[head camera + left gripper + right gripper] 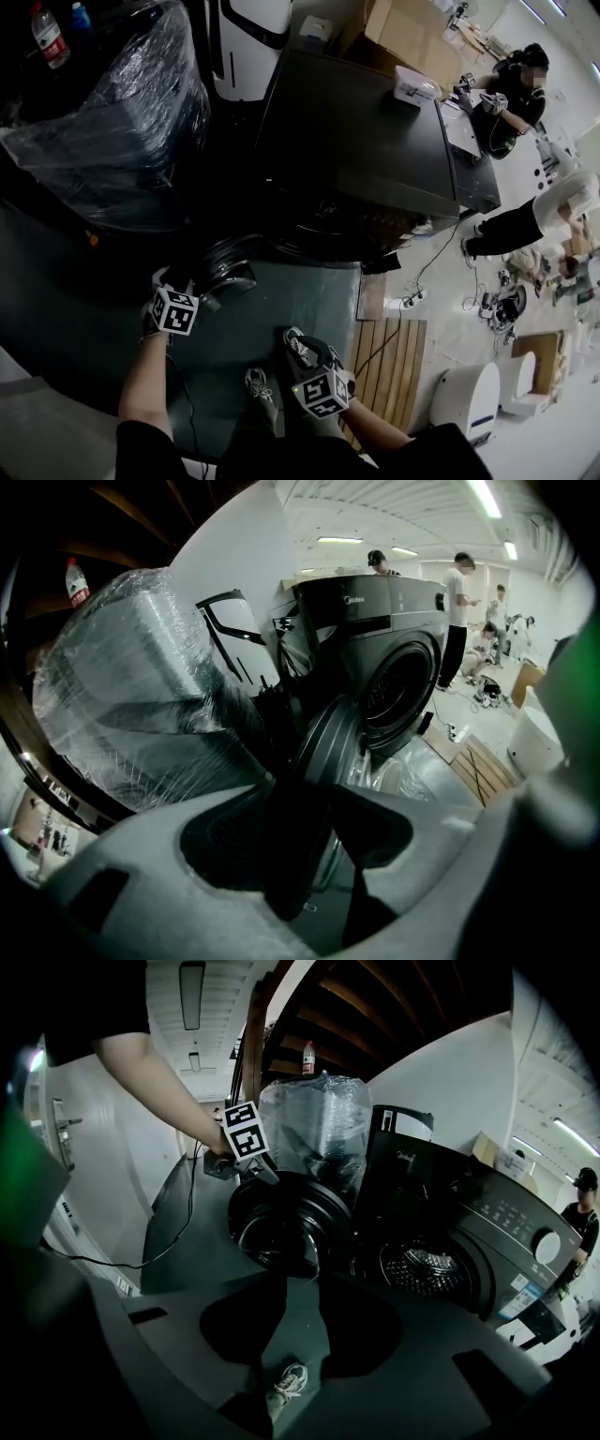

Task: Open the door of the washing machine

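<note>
The dark washing machine (366,141) stands in the middle of the head view. Its round door (230,267) is swung wide open to the left, and the drum (427,1265) is exposed. My left gripper (204,289) is at the door's outer rim. In the left gripper view the door (328,742) is edge-on and its rim runs down between the wide-apart jaws of that gripper (323,855). My right gripper (300,345) hangs lower, apart from the door (281,1227). It (300,1335) is open, with only floor and a shoe showing between its fingers.
A plastic-wrapped appliance (122,122) stands left of the machine, with a bottle (49,36) behind it. A white box (415,86) lies on the machine's top. A wooden pallet (394,366), cables (412,300) and a white device (473,398) are at the right. People (516,94) work beyond.
</note>
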The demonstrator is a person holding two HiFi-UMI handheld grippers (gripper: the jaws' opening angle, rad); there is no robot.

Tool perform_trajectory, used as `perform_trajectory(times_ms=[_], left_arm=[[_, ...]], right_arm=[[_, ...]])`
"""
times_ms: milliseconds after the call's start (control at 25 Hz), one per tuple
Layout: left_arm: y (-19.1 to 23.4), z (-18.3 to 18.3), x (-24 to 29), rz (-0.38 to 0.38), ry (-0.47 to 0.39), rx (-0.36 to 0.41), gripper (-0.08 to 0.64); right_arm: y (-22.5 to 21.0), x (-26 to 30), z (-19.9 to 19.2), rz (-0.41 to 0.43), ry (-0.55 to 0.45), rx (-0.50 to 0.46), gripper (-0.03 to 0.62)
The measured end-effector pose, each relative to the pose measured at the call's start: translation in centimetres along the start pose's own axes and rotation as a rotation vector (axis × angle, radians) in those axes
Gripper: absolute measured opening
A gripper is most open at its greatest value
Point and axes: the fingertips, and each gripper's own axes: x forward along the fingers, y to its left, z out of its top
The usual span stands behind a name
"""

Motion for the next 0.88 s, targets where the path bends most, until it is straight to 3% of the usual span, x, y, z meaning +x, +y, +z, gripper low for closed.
perform_trajectory(times_ms=[280, 560, 880], left_arm=[[3.3, 0.7, 1.4, 0.113, 0.030, -0.056, 0.215], [6.1, 1.9, 3.1, 0.167, 0.050, -0.108, 0.166], [8.2, 3.6, 4.5, 0.200, 0.053, -0.155, 0.178]], right_arm=[[-3.2, 2.1, 1.8, 0.073, 0.006, -0.067, 0.112], [-6.7, 3.8, 2.8, 0.130, 0.022, -0.140, 0.112], [-8.8, 4.7, 2.9, 0.157, 0.034, -0.182, 0.112]])
